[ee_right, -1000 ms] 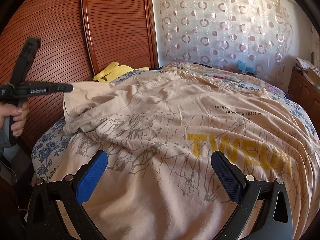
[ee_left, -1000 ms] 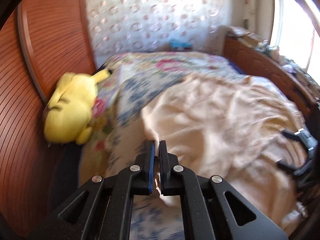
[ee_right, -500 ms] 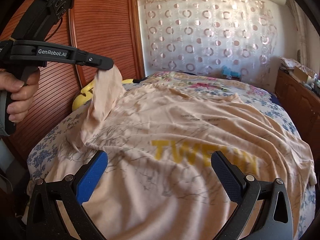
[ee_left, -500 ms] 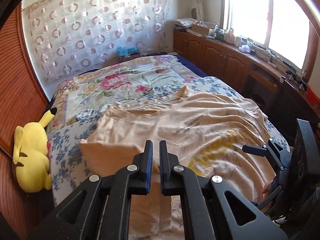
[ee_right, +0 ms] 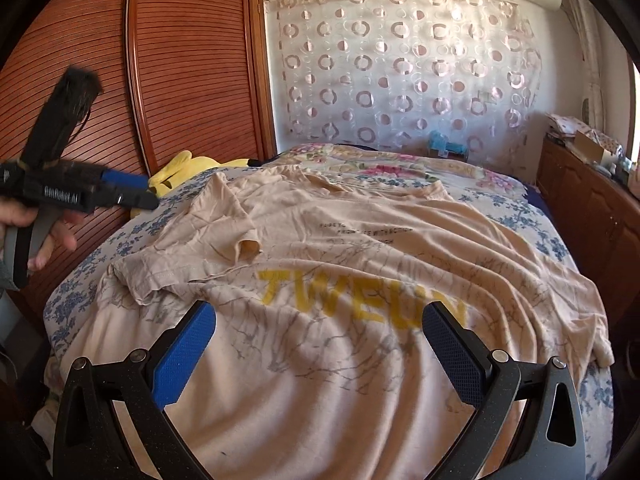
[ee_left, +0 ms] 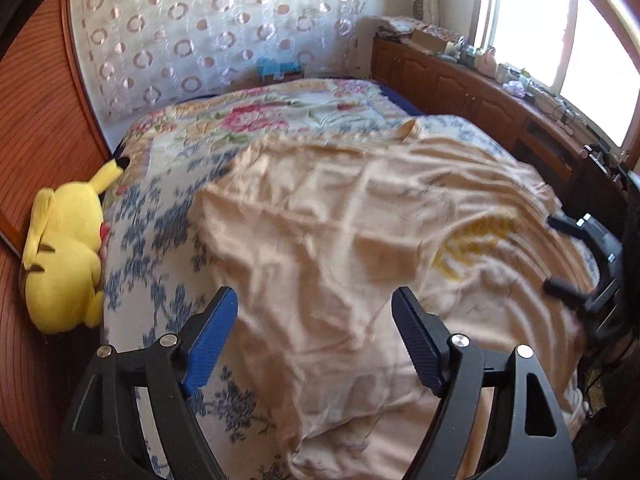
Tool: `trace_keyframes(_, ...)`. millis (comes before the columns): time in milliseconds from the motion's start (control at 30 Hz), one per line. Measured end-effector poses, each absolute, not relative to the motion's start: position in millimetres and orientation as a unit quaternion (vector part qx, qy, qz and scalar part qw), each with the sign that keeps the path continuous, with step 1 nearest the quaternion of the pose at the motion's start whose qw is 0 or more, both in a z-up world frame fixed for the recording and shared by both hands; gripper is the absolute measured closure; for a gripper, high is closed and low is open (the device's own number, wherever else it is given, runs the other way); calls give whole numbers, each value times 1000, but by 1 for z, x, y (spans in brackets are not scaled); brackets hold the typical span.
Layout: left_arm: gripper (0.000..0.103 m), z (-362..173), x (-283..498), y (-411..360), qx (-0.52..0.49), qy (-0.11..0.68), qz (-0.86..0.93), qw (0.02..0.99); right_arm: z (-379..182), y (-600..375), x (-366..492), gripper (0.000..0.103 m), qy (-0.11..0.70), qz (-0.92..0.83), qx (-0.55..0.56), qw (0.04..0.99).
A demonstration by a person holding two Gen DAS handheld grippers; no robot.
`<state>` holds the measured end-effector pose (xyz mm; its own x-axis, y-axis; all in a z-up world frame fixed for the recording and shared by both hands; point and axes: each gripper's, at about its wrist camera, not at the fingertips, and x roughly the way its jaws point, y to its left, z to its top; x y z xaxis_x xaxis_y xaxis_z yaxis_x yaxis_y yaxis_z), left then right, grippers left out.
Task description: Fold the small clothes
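Note:
A beige T-shirt (ee_right: 360, 248) with yellow letters lies spread on the bed, front up. Its left sleeve (ee_right: 224, 220) is folded inward onto the chest. My left gripper (ee_left: 316, 300) hovers over the shirt's left part (ee_left: 340, 220); its jaws are opening with nothing between them. The right wrist view shows that left gripper (ee_right: 144, 196) held by a hand (ee_right: 24, 216) above the bed's left edge, apart from the cloth. My right gripper (ee_right: 320, 312) stands open above the shirt's lower half, holding nothing; it also shows at the bed's right side (ee_left: 580, 256).
A yellow plush toy (ee_left: 64, 256) lies between the bed and the wooden wardrobe doors (ee_right: 180, 60) on the left. The floral bedspread (ee_left: 260, 120) shows beyond the shirt. Wooden cabinets (ee_left: 480, 92) with clutter run under the window on the right.
The left gripper let go of the raised sleeve and its jaws spread wide. The sleeve now lies folded on the shirt, and the left gripper has drawn back to the left. The right gripper stays open.

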<state>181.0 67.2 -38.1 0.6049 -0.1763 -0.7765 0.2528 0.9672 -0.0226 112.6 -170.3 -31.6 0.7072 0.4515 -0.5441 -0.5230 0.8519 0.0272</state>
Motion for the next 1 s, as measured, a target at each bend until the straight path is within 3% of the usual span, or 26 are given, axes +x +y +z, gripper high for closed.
trace_keyframes(200, 23, -67, 180, 62, 39, 439, -117, 890, -27, -205, 124, 0, 285, 236, -58, 927)
trace_keyframes(500, 22, -59, 183, -10, 56, 401, -179, 896, -16, -286, 134, 2, 303, 164, -37, 938)
trace_keyframes(800, 22, -76, 196, -91, 107, 418, -233, 871, -21, -350, 152, 11, 343, 104, -1, 934)
trace_keyframes(1000, 22, -89, 203, -115, 117, 441, -242, 856, -25, -361, 173, 22, 373, 108, 34, 921)
